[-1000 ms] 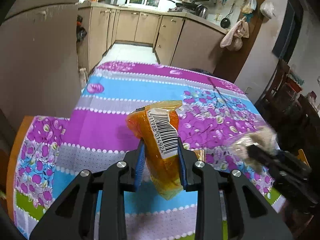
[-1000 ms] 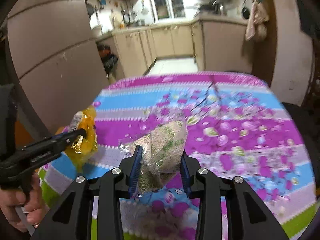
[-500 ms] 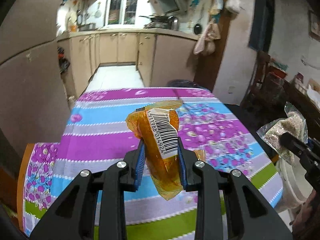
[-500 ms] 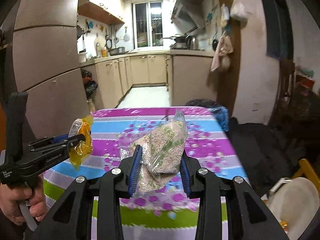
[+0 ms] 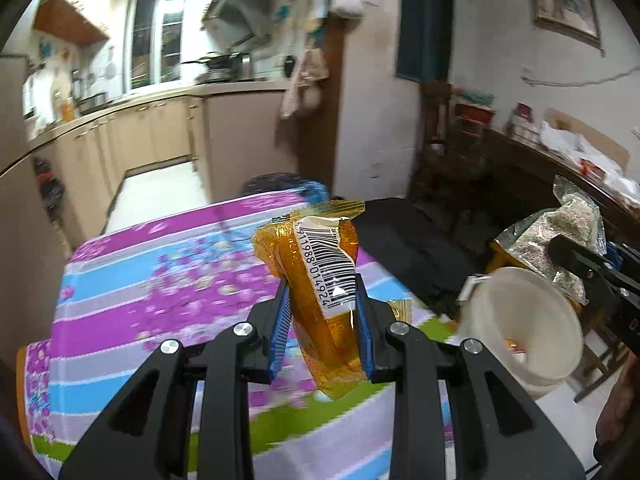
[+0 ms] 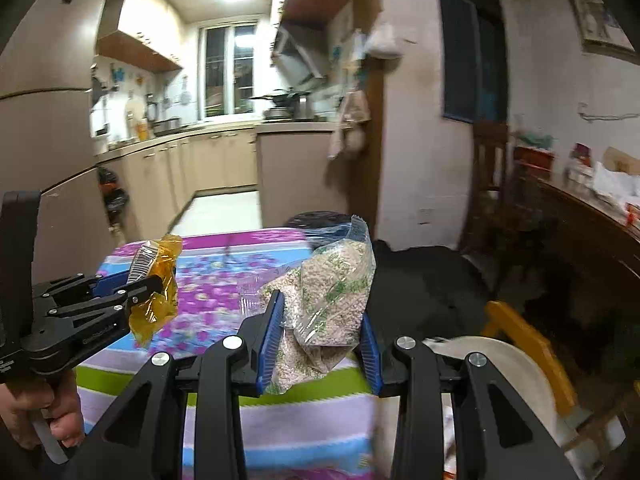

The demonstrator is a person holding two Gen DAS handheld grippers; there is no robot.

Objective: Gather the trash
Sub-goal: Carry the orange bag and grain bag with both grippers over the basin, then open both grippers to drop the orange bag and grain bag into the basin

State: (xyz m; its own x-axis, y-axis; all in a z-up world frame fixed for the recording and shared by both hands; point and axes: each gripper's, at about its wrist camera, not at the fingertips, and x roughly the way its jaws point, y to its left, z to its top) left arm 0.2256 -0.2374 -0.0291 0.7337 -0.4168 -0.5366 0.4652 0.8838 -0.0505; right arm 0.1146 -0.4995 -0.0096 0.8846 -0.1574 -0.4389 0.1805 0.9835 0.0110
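My left gripper [image 5: 322,316] is shut on an orange plastic wrapper [image 5: 320,276] with a barcode label, held above the table's near right corner. It also shows at the left of the right wrist view [image 6: 154,294]. My right gripper [image 6: 320,336] is shut on a clear bag of grain [image 6: 332,292], held past the table's right edge; the bag shows at the right of the left wrist view [image 5: 552,236]. A cream bin [image 5: 532,320] stands on the floor right of the table, below the bag, and shows in the right wrist view [image 6: 516,372].
The table has a purple, blue and green flowered cloth [image 5: 160,280]. A yellow chair [image 6: 524,344] stands by the bin. A dark sideboard [image 5: 540,168] with clutter runs along the right wall. Kitchen cabinets [image 6: 208,164] lie beyond the table.
Both grippers have swung right and back from over the table toward its right edge, each still holding its item. The cream bin has come into fuller view.
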